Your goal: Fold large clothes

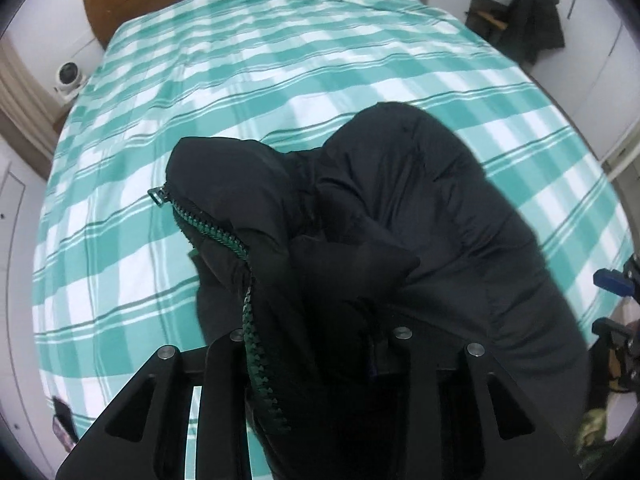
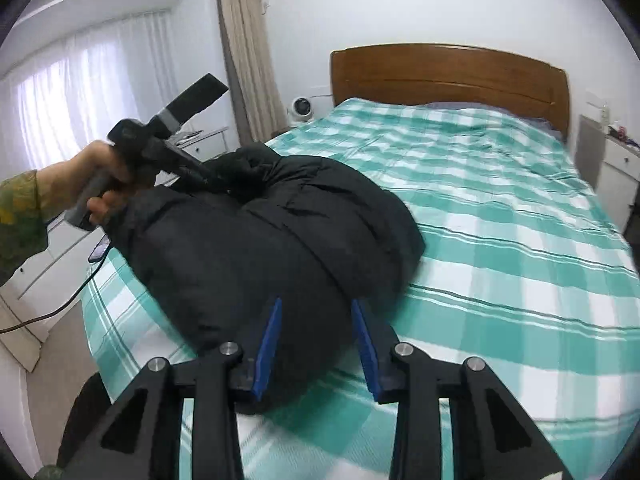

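Observation:
A black puffy jacket (image 2: 264,240) lies bunched on the near left part of the bed (image 2: 500,216). My left gripper (image 1: 312,320) is shut on a fold of the jacket (image 1: 420,208) near its green zipper (image 1: 224,232) and holds it raised; the fabric hides its fingertips. In the right wrist view the left gripper (image 2: 204,176) bites into the jacket's far top edge. My right gripper (image 2: 316,304) is open, its blue pads (image 2: 270,344) at either side of the jacket's near edge, low over the bed.
The bed has a green and white plaid sheet (image 1: 280,60) and a wooden headboard (image 2: 448,72). A small white fan (image 2: 301,109) stands by the curtain (image 2: 244,52). A phone (image 2: 99,251) with a cable lies at the bed's left edge. White drawers (image 2: 616,168) stand on the right.

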Action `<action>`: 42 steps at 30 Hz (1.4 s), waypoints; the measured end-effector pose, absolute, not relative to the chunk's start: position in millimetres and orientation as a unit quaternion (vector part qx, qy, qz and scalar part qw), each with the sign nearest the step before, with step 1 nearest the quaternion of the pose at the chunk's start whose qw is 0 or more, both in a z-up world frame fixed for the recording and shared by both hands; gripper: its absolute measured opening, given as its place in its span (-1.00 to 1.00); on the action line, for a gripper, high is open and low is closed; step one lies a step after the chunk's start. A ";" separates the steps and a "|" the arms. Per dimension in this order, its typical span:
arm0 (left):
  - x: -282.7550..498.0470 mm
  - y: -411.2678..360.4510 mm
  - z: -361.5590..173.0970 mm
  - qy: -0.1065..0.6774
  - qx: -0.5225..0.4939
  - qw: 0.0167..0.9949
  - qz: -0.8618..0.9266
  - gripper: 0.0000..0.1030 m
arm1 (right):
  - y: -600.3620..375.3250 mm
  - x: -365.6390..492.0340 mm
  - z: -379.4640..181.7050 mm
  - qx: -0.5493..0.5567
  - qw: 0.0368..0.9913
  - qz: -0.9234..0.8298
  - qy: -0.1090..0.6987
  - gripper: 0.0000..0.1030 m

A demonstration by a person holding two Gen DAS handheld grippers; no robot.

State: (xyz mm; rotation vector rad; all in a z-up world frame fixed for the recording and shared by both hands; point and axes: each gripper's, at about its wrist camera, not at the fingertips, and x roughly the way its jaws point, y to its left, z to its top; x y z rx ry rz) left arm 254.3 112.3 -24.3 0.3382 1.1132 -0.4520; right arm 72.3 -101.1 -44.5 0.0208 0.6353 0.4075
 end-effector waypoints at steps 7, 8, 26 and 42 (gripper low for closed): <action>261.1 159.9 -79.3 0.535 0.074 0.816 -0.204 -0.13 | -34.8 145.2 -96.7 0.018 0.881 0.245 0.403 -0.33; 260.8 164.9 -86.8 0.537 0.054 0.817 -0.203 -0.07 | -31.8 151.0 -109.3 0.019 0.873 0.246 0.421 -0.34; 241.7 176.7 -97.3 0.524 -0.017 0.829 -0.195 0.12 | -21.3 129.1 -83.9 0.008 0.884 0.207 0.420 -0.29; 240.7 191.4 -128.7 0.554 -0.054 0.814 -0.169 0.31 | 74.2 105.4 -140.4 -0.089 0.856 0.273 0.430 -0.33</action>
